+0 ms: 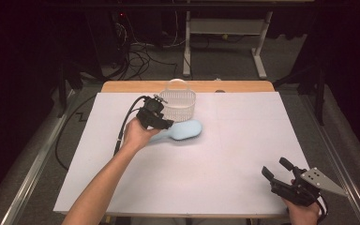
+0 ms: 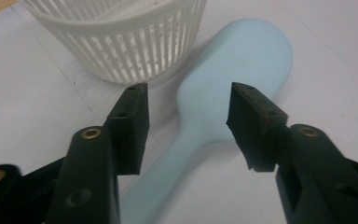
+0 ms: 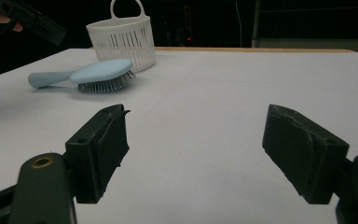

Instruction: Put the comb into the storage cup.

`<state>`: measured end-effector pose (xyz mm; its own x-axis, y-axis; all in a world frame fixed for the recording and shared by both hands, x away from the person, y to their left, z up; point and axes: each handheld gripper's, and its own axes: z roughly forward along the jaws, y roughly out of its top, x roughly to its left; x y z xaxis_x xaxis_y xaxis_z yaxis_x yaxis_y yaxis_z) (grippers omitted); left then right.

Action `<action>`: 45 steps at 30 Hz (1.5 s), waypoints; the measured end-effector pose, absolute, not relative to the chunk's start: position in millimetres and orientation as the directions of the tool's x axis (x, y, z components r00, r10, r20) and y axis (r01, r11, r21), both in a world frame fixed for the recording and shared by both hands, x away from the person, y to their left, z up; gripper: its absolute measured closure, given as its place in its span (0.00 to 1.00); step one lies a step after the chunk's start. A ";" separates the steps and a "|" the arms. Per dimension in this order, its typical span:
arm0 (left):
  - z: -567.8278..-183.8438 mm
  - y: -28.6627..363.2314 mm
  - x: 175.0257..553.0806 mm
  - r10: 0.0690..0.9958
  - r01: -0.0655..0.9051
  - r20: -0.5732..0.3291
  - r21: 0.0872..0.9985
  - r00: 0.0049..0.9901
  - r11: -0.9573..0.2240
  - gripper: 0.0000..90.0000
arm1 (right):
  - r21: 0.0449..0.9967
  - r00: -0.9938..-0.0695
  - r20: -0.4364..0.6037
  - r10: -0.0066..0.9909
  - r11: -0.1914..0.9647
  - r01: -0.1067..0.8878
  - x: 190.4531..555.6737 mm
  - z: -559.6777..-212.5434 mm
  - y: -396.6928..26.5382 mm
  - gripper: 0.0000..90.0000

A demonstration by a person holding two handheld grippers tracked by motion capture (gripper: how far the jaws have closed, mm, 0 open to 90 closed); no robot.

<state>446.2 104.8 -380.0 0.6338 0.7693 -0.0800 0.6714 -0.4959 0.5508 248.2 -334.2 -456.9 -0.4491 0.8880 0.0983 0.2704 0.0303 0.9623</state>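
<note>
Hiding hairbrush (image 1: pixel 183 130) handle: left claw (image 1: pixel 165 124)

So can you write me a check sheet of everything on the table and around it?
Surface: white table, wooden strip along the far edge.
Job's things: light blue hairbrush lying bristles down; white slatted basket upright right behind it, too close to tell if they touch.
Clutter: nothing seen.
Grippers: left gripper above the hairbrush handle, jaws apart on either side of it, not pressing; right gripper at the near right corner, jaws open, nothing between them.
Cables: black cable trailing from the left gripper.
Surroundings: dark room, desk legs and floor wires behind.
</note>
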 end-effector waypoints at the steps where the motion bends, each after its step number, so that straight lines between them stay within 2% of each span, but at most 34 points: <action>1: -381.3 105.3 447.5 0.772 0.677 -0.079 0.543 0.631 -0.497 0.56 | 0.962 -0.449 0.099 0.888 0.030 0.271 248.3 -456.9 -334.3 0.25; 3: -383.7 106.5 450.7 0.780 0.694 -0.082 0.521 0.620 -0.497 0.57 | 0.962 -0.450 0.100 0.887 0.029 0.272 248.3 -456.9 -334.2 0.25; 8: -389.9 109.6 458.1 0.798 0.728 -0.083 0.475 0.597 -0.495 0.68 | 0.962 -0.451 0.100 0.887 0.030 0.272 248.3 -456.8 -334.3 0.25; 10: -392.2 111.4 461.2 0.810 0.744 -0.085 0.460 0.580 -0.485 0.68 | 0.962 -0.450 0.100 0.887 0.030 0.272 248.3 -456.8 -334.3 0.25; 15: -401.0 114.1 469.1 0.832 0.779 -0.070 0.401 0.551 -0.482 0.77 | 0.962 -0.451 0.100 0.887 0.030 0.272 248.4 -456.9 -334.3 0.25; 23: -411.4 115.9 477.0 0.845 0.802 -0.065 0.362 0.531 -0.475 0.88 | 0.961 -0.450 0.104 0.887 0.026 0.274 248.5 -456.9 -334.5 0.25; 27: -416.3 116.5 479.4 0.846 0.813 -0.079 0.336 0.527 -0.475 0.88 | 0.961 -0.450 0.105 0.887 0.026 0.275 248.5 -457.0 -334.4 0.25; 28: -416.9 116.4 479.4 0.847 0.815 -0.084 0.335 0.525 -0.472 0.92 | 0.961 -0.451 0.104 0.887 0.027 0.274 248.5 -457.0 -334.5 0.25; 35: -422.1 112.6 478.7 0.838 0.816 -0.090 0.303 0.538 -0.492 0.92 | 0.961 -0.454 0.099 0.886 0.033 0.274 248.6 -457.1 -334.3 0.25; 45: -422.0 111.4 475.7 0.824 0.806 -0.101 0.301 0.558 -0.509 0.94 | 0.961 -0.454 0.097 0.886 0.034 0.273 248.4 -457.1 -334.8 0.25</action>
